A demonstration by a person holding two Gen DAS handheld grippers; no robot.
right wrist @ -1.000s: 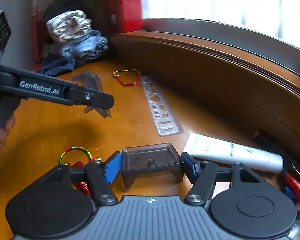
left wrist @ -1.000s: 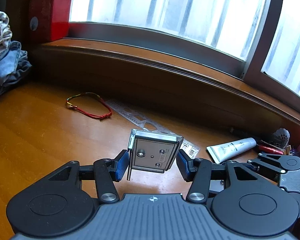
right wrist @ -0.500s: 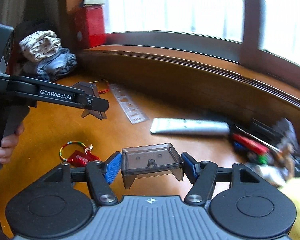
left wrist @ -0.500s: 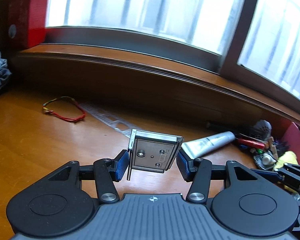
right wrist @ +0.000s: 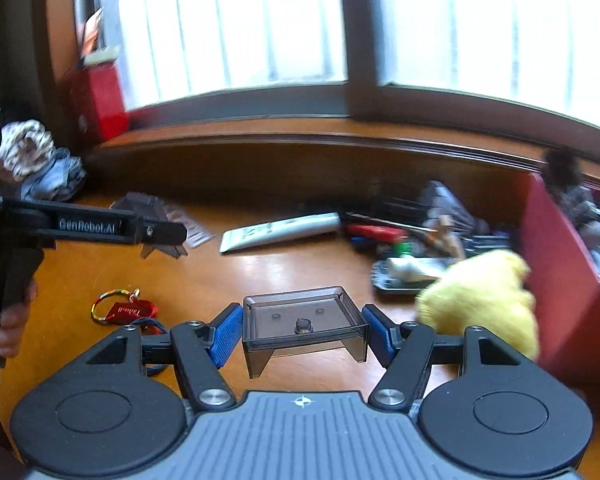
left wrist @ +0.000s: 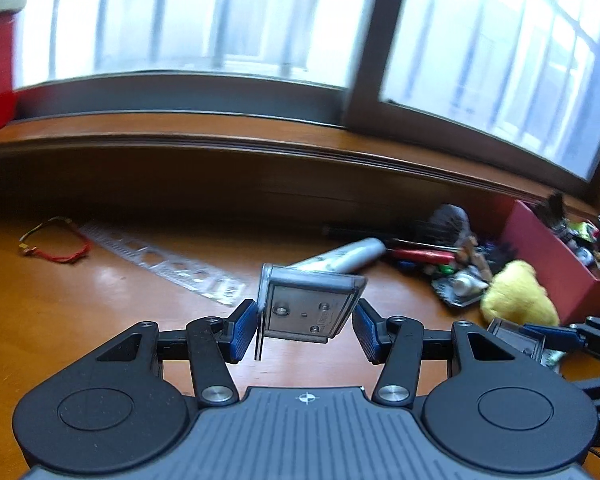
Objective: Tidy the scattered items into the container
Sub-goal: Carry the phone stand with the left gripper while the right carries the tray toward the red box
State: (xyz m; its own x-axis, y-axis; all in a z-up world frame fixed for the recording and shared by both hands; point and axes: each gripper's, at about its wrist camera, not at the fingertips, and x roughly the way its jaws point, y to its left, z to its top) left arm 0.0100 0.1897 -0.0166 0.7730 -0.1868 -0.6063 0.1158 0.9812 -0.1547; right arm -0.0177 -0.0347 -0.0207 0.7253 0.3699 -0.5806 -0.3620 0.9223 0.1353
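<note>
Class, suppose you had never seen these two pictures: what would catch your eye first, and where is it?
Probably the yellow plush toy, bright against the wooden table beside the red box at the right, which is crammed with small items. Next, each gripper carries a clear plastic case piece: the left gripper holds one tilted, the right gripper one lying flat.

A large window [left wrist: 204,20] with a dark frame fills the background above a wooden sill [left wrist: 220,136]; a red box [right wrist: 100,100] stands on the sill's left end, beside the glass; below it, a pile of folded clothes [right wrist: 36,168] lies at the far left of the wooden desk [left wrist: 40,304], whose glossy top reflects the daylight.
</note>
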